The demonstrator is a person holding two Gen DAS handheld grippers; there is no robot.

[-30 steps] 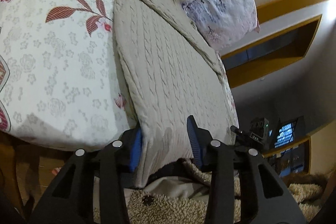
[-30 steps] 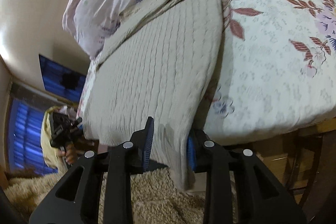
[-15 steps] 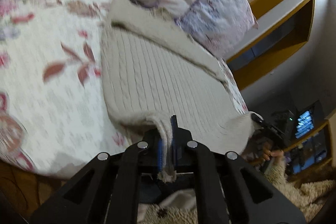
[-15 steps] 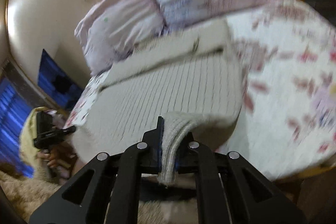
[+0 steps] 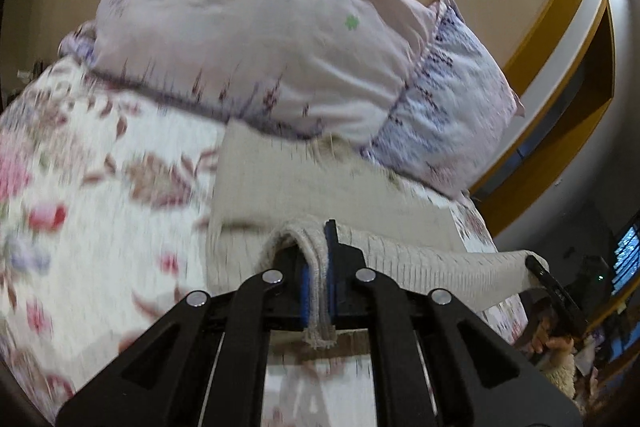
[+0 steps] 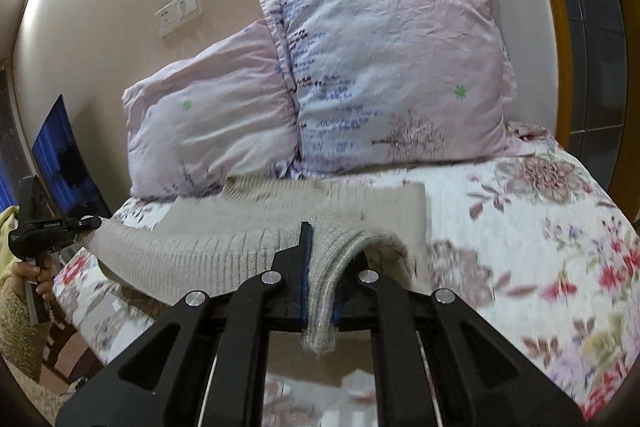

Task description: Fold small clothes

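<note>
A beige cable-knit sweater (image 5: 416,259) lies on the floral bedspread, its far end against the pillows. My left gripper (image 5: 318,275) is shut on the sweater's near hem at one corner and holds it lifted over the sweater's body. My right gripper (image 6: 320,279) is shut on the other hem corner of the sweater (image 6: 192,247), also lifted. The hem stretches between the two grippers. The right gripper also shows at the right edge of the left wrist view (image 5: 556,291), and the left gripper at the left edge of the right wrist view (image 6: 44,227).
Two pink patterned pillows (image 6: 360,95) stand against the beige wall at the head of the bed. The floral bedspread (image 6: 540,235) spreads to the right in the right wrist view and to the left (image 5: 80,187) in the left wrist view. A wall switch plate (image 6: 180,11) is above.
Both grippers closed on the sweater's hem corners, then lifted and carried the hem forward over the sweater toward the pillows. The view swung from the bed edge up to the pillows.
</note>
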